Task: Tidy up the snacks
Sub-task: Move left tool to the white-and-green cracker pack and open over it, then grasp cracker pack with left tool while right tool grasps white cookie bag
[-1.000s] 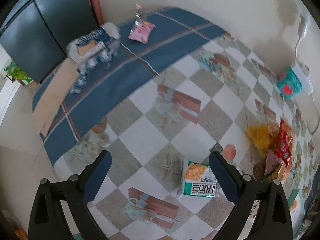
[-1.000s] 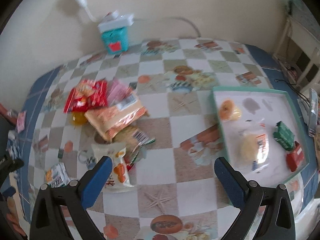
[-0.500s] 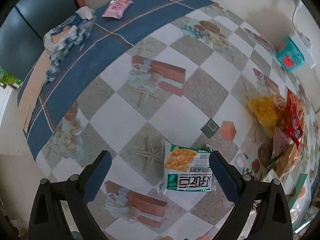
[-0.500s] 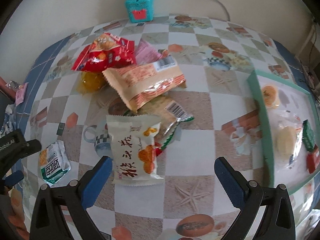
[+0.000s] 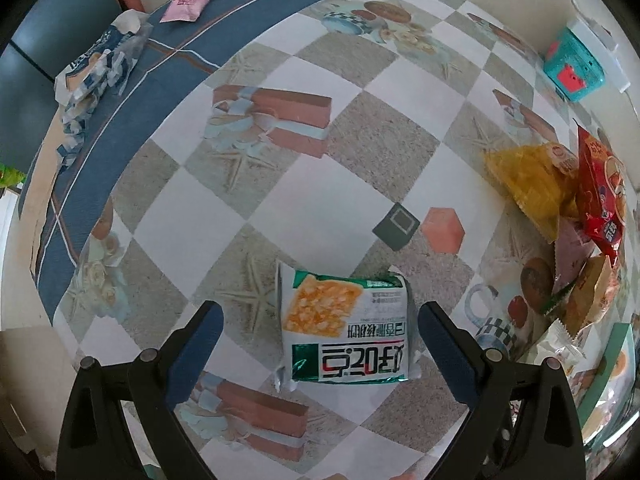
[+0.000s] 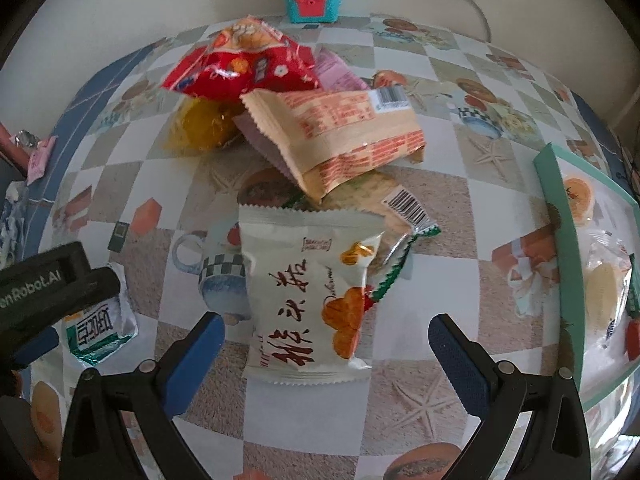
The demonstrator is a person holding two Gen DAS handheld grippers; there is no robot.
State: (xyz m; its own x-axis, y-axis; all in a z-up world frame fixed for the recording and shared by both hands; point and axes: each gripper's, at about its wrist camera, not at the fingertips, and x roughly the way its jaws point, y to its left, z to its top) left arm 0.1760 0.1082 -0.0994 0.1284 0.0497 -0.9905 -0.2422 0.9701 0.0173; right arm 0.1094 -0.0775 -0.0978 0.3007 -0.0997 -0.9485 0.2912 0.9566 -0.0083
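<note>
The left claw [image 5: 316, 336] is hanging spread wide over the bench [image 5: 320, 184], which is wearing a checked printed cloth. A small white-and-green foil cracker packet [image 5: 346, 334] is lying flat between its blue fingers, nearer the right one, with neither finger touching it. The right claw [image 6: 326, 346] is likewise gaping, straddling the lower end of a cream plastic snack bag with red lettering [image 6: 310, 290]. That bag is leaning against a heap of red, tan and yellow snack packets [image 6: 296, 108]. At far right, a white tray with a teal rim [image 6: 560, 236] is holding several wrapped snacks.
</note>
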